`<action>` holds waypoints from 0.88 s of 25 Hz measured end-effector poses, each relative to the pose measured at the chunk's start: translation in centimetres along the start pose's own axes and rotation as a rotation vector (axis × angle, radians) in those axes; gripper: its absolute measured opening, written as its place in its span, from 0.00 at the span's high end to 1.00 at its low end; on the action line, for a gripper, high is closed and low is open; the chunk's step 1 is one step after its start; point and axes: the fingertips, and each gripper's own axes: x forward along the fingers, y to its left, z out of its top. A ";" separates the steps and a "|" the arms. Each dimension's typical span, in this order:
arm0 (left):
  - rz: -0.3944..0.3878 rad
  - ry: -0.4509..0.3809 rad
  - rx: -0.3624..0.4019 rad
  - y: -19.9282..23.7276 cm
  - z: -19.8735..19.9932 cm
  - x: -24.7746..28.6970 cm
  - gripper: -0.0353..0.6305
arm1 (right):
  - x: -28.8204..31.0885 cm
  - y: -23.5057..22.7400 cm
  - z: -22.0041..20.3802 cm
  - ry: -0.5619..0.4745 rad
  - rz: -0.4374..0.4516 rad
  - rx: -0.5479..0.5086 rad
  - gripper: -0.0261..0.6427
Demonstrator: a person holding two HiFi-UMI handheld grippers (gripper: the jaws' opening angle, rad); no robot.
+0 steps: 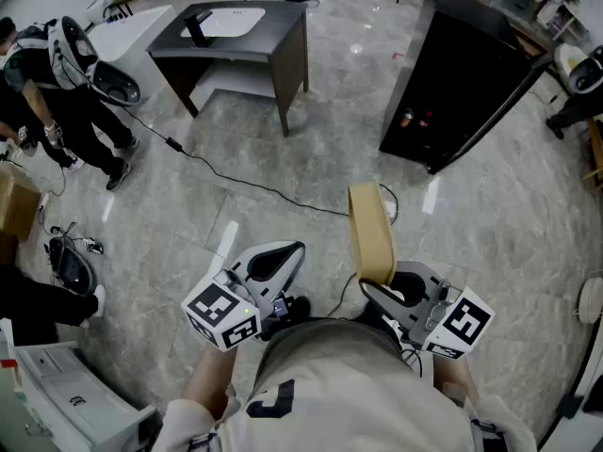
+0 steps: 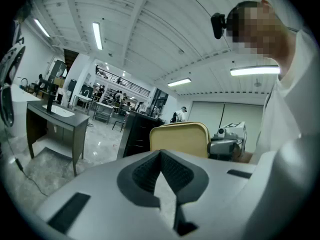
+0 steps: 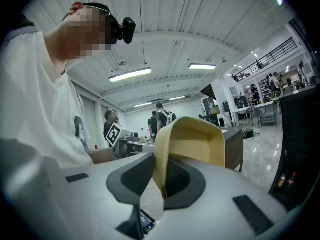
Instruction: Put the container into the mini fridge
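Container (image 1: 370, 234) work is at the carrying stage. The right tool (image 1: 382, 288) has it lifted close in front of the person, with one thin wall pinched between its dark pads. The mini fridge (image 1: 462, 78) stands well apart, at the far right of the floor (image 1: 311, 172). So the pick-up looks done. What seems left is crossing to the fridge, getting its door open, and setting the container inside and letting go. The fridge's dark front looks closed, though that cannot be told for certain. Small red and orange shapes show low on that front.

The left tool (image 1: 273, 257) sits near, on the left, its jaw tips together with nothing between them, so it appears free for the door.

Seen from the right gripper view, the container (image 3: 192, 139) is a pale yellow tub with rounded corners and a matte, plastic-looking skin, and it appears empty. Both tools have smooth white shells, ribbed dark pads and cubes with black-and-white square markers. The fridge is a plain black box with a glossy face. The floor is polished grey stone with pale veining, and a black cable (image 1: 236, 182) runs across it.
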 end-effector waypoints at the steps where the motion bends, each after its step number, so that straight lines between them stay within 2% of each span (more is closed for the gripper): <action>1: -0.002 0.011 0.060 1.2 0.7 -1.1 0.86 | 1.1 0.2 0.4 -0.009 -0.002 -0.015 0.86; 4: -0.006 0.048 0.195 5.5 1.7 -4.4 0.86 | 3.8 0.6 0.8 -0.015 -0.042 -0.056 0.86; 6: 0.011 0.106 0.231 9.1 0.5 -7.3 0.86 | 5.0 1.0 -0.2 0.005 -0.089 -0.063 0.86; 9: 0.110 0.264 0.276 14.5 -3.3 -12.1 0.86 | 5.9 1.9 -1.5 0.030 -0.131 -0.054 0.86; 11: 0.149 0.357 0.296 15.9 -5.4 -13.4 0.86 | 5.6 2.0 -1.8 0.035 -0.147 -0.054 0.86; 12: 0.138 0.375 0.296 15.6 -5.8 -13.2 0.86 | 5.3 1.9 -2.0 0.040 -0.152 -0.057 0.86; 14: 0.071 0.339 0.270 13.2 -5.3 -11.1 0.86 | 4.4 1.4 -2.4 0.062 -0.159 -0.067 0.86; 17: -0.045 0.203 0.225 7.8 -2.2 -5.4 0.86 | 2.9 0.3 -2.4 0.109 -0.164 -0.105 0.86; 20: -0.089 0.104 0.200 3.3 0.1 0.7 0.86 | 0.6 -1.3 -1.5 0.084 -0.163 -0.143 0.86; 22: -0.093 0.099 0.214 0.6 0.3 4.6 0.86 | -1.9 -2.6 -1.5 0.068 -0.153 -0.162 0.86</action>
